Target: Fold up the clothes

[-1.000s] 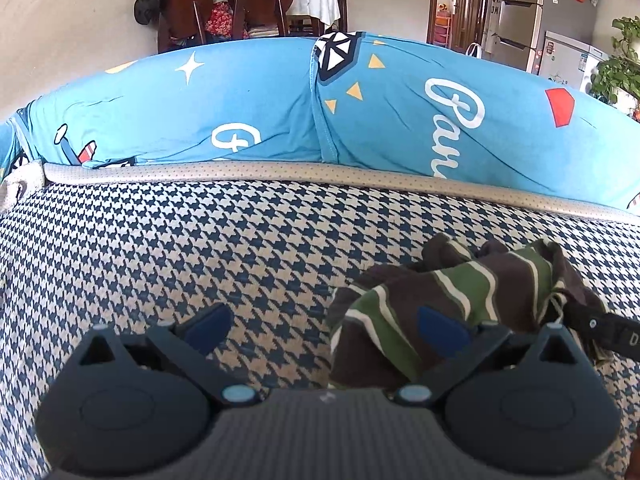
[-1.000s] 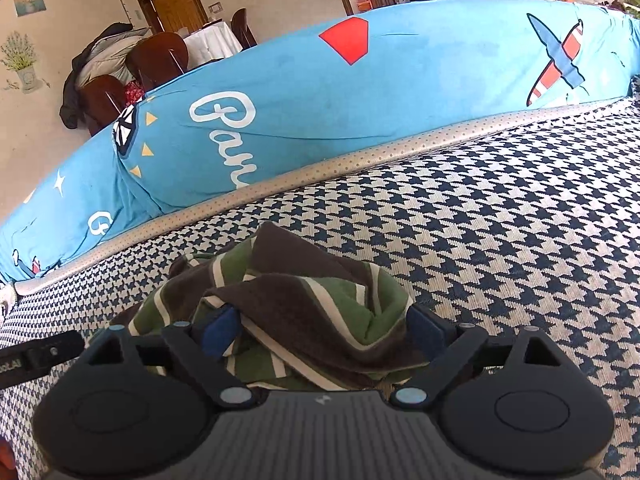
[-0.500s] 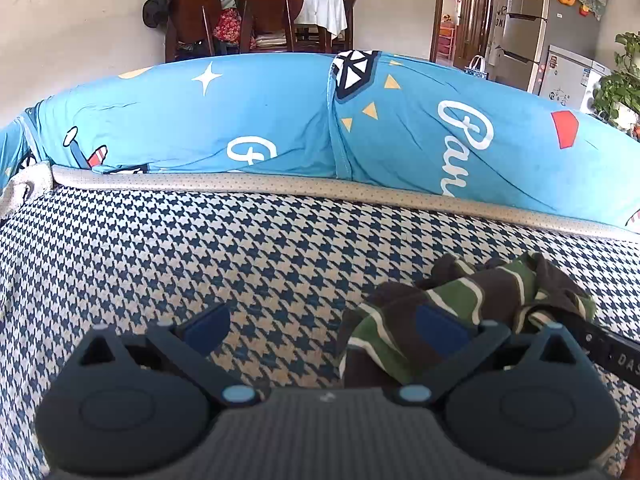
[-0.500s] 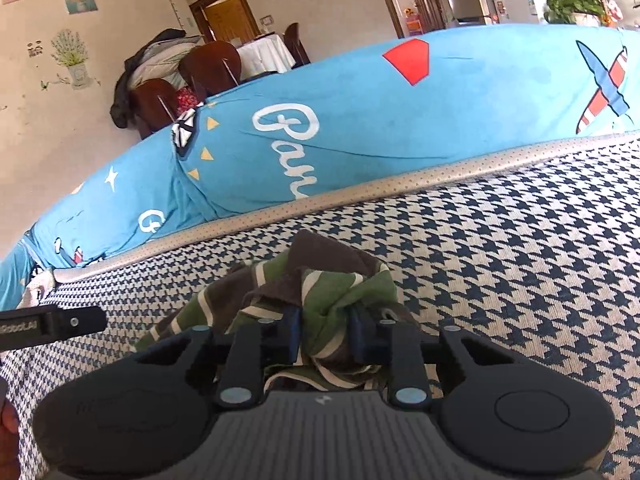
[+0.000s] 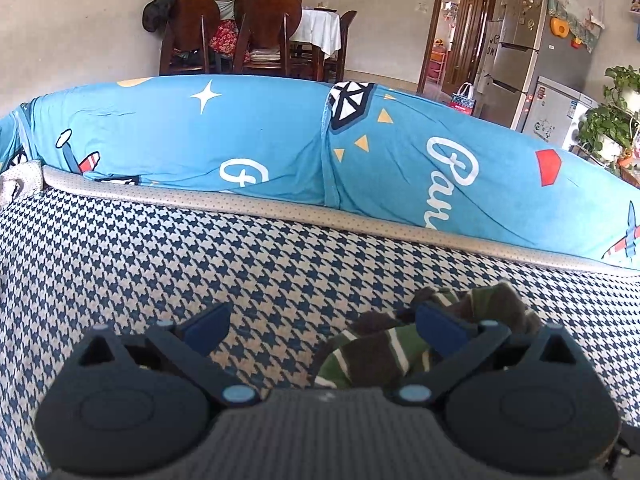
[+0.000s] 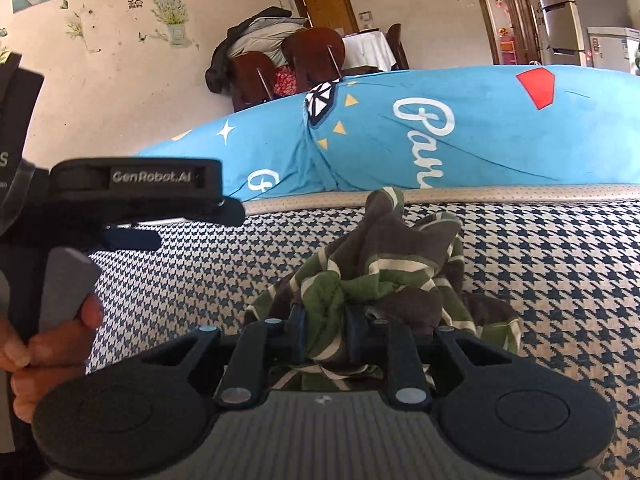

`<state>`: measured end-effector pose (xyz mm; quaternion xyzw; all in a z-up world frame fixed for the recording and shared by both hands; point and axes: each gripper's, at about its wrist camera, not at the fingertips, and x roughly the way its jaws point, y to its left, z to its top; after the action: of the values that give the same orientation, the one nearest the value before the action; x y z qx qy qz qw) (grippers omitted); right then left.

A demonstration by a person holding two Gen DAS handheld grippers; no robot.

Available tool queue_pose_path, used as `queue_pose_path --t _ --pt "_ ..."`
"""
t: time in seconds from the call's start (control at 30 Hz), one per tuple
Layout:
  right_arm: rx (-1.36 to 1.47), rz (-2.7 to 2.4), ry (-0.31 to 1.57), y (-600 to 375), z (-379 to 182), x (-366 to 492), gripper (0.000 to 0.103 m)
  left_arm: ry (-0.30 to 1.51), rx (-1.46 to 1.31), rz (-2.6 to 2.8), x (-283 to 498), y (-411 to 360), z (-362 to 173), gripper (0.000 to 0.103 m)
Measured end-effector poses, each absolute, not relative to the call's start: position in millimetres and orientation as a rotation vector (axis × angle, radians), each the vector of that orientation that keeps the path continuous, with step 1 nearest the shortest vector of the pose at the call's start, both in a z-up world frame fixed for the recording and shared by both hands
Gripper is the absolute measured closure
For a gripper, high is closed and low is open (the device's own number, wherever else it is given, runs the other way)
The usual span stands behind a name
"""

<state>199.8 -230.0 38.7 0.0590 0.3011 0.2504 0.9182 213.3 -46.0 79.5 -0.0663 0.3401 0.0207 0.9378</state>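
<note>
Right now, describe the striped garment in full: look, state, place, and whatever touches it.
The striped garment is soft knit-looking cloth in brown and green bands with thin white stripes. It is crumpled in a heap, not yet folded, on the blue-and-cream houndstooth cover. The right gripper is shut on a bunched fold, which rises in a peak. The left gripper stands open; the garment sits by its right finger.

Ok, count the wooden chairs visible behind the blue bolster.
3. Two chairs stand side by side, the left chair under piled coats, the second chair right of it. A third chair shows partly beyond the white-clothed table. More may be hidden.
</note>
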Motion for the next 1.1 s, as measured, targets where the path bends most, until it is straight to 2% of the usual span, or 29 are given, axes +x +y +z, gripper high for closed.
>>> queue_pose_path --t 0.47,0.57,0.77,1.1 --pt "0.044 0.621 0.674 -202 23 185 0.082 0.666 -0.109 -0.096 204 -69 82 0.000" --pt "0.033 0.668 0.705 -195 19 183 0.091 0.663 -0.089 -0.129 202 -75 80 0.000" --pt "-0.033 0.656 0.712 -188 17 182 0.091 0.743 -0.021 -0.121 210 -86 63 0.000" --pt "0.009 0.570 0.636 -221 43 182 0.089 0.789 -0.072 -0.002 220 -64 53 0.000"
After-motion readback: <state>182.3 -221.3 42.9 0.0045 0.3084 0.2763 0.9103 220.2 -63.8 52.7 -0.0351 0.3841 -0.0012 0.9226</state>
